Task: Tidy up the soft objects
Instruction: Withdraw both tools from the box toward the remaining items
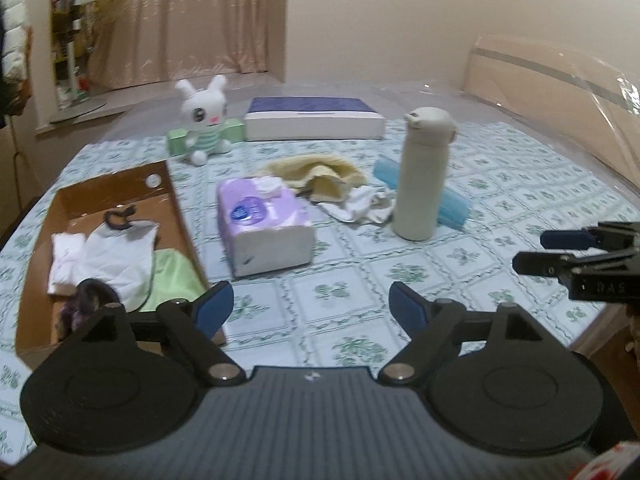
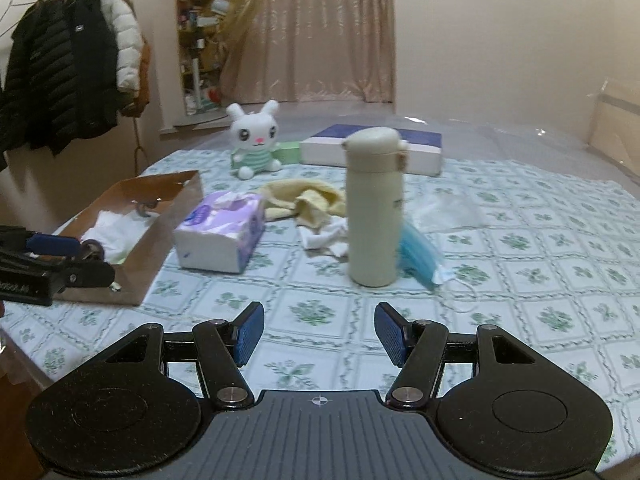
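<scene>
My left gripper [image 1: 312, 300] stands open and empty over the floral tablecloth, just right of a brown cardboard box [image 1: 178, 208]. The box holds white cloths [image 1: 116, 256], a green cloth [image 1: 172, 272] and a dark fuzzy item [image 1: 86, 296]. My right gripper [image 2: 319, 320] is open too, with nothing between its fingers, in front of the cream flask [image 2: 374, 208]. A yellow towel [image 1: 316, 172] and a crumpled white cloth [image 1: 360, 204] lie mid-table. A white bunny plush [image 1: 202, 116] sits at the back.
A purple tissue pack [image 1: 264, 224] lies beside the box. Blue face masks [image 2: 420, 256] and a clear plastic bag [image 2: 448, 212] lie by the flask. A flat blue-and-white box [image 1: 316, 120] and a green carton [image 1: 178, 140] stand at the back. Coats [image 2: 60, 68] hang at the left.
</scene>
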